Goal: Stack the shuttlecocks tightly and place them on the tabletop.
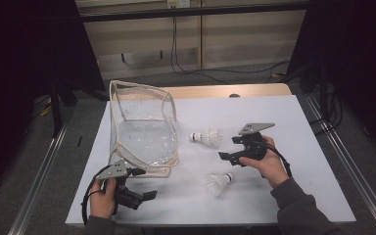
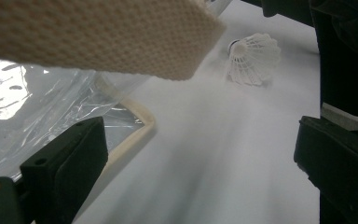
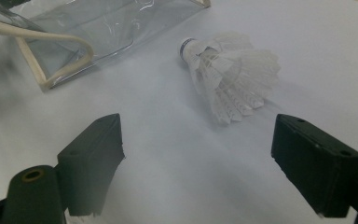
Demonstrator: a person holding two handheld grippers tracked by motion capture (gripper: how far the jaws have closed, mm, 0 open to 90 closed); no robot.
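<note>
Jaws on my right gripper (image 1: 223, 157) stand wide with nothing between them, aimed at the far shuttlecock (image 3: 230, 77) that lies on its side on the white desk (image 1: 303, 147), just ahead of the pads and not yet touched. My left gripper (image 1: 147, 182) is open too and empty, near the front corner of the clear bag (image 1: 144, 132), whose cream strap (image 2: 98, 35) hangs across the left gripper view. A second shuttlecock (image 1: 219, 183) lies nearer me, apart from the first.

I judge the shuttlecock very light and fragile: the white feather skirt would crush or splay under a hard squeeze, and it may roll or skid away at a nudge. The rounded cork head, ringed with a dark band, looks like the firm part, so I would close gently there or on the stiff stems just behind it. The bag looks soft, slippery and floppy; its taped edge or strap offers the surest hold.

I can read no brand, label or writing on anything.
</note>
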